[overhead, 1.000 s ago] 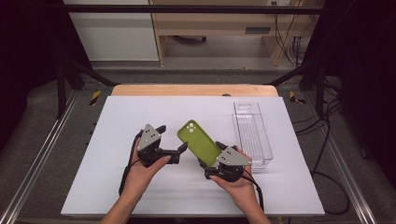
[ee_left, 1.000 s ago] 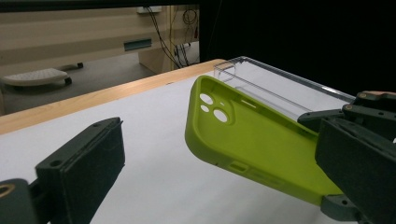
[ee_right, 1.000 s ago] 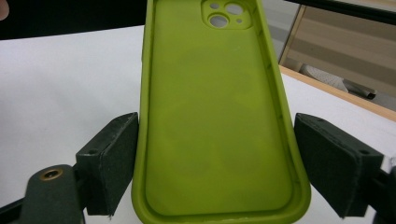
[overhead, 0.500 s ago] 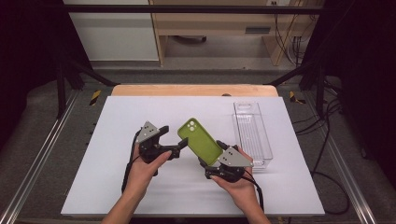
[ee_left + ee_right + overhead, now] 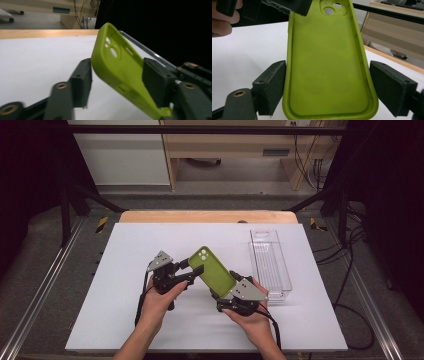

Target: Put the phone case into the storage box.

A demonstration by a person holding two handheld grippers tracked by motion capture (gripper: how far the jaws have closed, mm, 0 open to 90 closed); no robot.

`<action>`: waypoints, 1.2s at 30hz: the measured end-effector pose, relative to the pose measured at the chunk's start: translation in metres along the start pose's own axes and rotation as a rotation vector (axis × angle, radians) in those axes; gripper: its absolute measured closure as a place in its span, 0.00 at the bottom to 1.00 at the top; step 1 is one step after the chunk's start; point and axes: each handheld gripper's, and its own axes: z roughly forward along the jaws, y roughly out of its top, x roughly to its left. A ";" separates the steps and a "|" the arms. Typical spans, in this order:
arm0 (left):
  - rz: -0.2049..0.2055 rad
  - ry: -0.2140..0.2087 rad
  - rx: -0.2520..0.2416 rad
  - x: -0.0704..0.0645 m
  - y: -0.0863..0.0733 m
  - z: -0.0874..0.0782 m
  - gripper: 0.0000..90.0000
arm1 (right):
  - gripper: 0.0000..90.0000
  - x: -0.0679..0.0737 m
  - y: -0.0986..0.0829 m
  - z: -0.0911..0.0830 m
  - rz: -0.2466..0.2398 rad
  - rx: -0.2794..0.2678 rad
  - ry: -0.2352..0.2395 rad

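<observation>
A lime-green phone case (image 5: 215,272) is held tilted above the white table (image 5: 125,285), camera cut-outs at its far end. My right gripper (image 5: 223,290) is shut on its near end; in the right gripper view the pads (image 5: 270,87) flank the case (image 5: 327,62) across its width. My left gripper (image 5: 192,269) stands open with its jaws around the case's upper left edge. In the left gripper view the case (image 5: 120,70) runs diagonally between the pads (image 5: 83,82), close to both. One left jaw tip overlaps the case's top corner in the right gripper view.
A clear plastic tray (image 5: 270,265) lies lengthwise on the table's right side, just right of my right hand. A wooden strip (image 5: 207,216) runs along the table's far edge. Metal rails border the table left and right.
My left gripper has moved right, up to the case's upper edge, and its jaws now straddle that edge. The right gripper holds the case in about the same place.
</observation>
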 end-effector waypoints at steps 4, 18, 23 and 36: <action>-0.058 0.010 -0.011 0.004 0.000 -0.003 0.61 | 0.19 0.001 -0.003 0.003 0.015 0.005 0.012; -0.160 -0.010 -0.032 0.002 0.001 -0.008 0.79 | 0.19 0.002 -0.006 0.007 0.028 0.018 0.036; -0.212 -0.066 -0.063 -0.006 0.004 -0.014 0.86 | 0.19 0.003 -0.008 0.010 0.026 0.016 0.039; -0.153 -0.038 -0.079 -0.016 0.007 -0.017 0.86 | 0.17 0.003 -0.008 0.010 0.029 -0.012 0.054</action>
